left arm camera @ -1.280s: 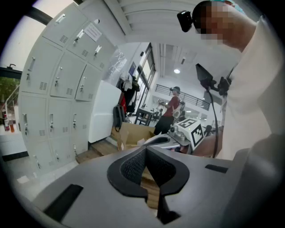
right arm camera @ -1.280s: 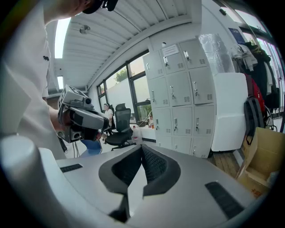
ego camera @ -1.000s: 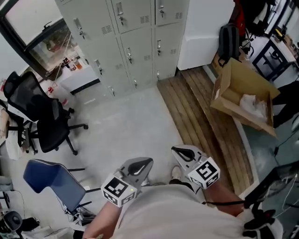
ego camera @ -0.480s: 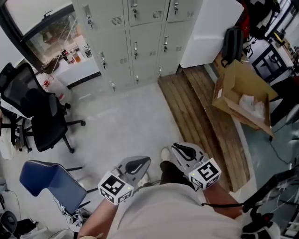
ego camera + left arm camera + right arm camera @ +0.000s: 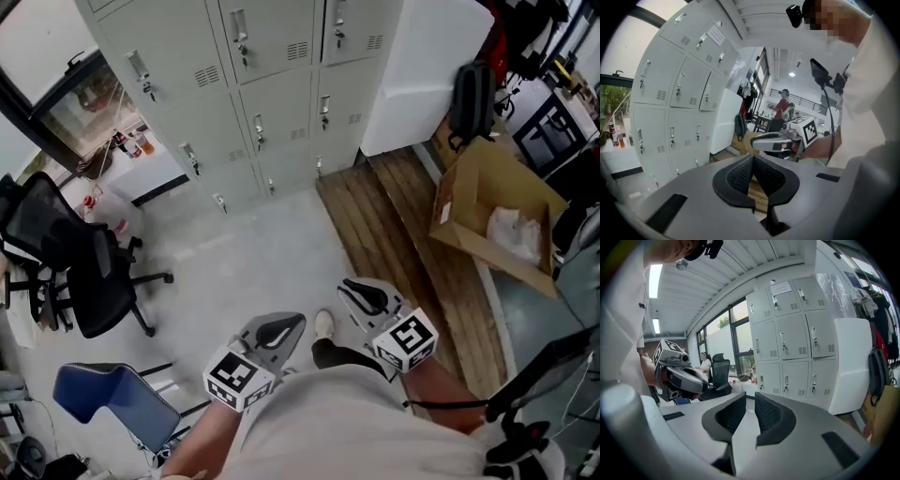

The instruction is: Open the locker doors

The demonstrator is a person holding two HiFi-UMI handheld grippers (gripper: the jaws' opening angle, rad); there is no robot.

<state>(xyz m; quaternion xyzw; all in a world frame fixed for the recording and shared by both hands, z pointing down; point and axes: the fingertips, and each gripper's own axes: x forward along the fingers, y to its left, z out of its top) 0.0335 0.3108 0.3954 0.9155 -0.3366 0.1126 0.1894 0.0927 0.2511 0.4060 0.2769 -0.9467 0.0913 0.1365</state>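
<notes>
The bank of pale grey metal lockers (image 5: pixel 267 94) stands at the far side of the grey concrete floor (image 5: pixel 262 253), every door shut (well apart from both tools). The left hand-held gripper (image 5: pixel 279 328) and right hand-held gripper (image 5: pixel 361 292) are closed, nothing between their jaws

**Both grippers held low, closed and empty**

The left gripper (image 5: pixel 296 321) is held out before the torso, pointed forward and slightly downward; its jaws are pressed together with nothing between them; the right gripper (image 5: pixel 343 285) is carried just beside it at a like tilt; its jaws are drawn all but together, nothing being gripped; each marker cube is turned upward, toward the head.
</notes>
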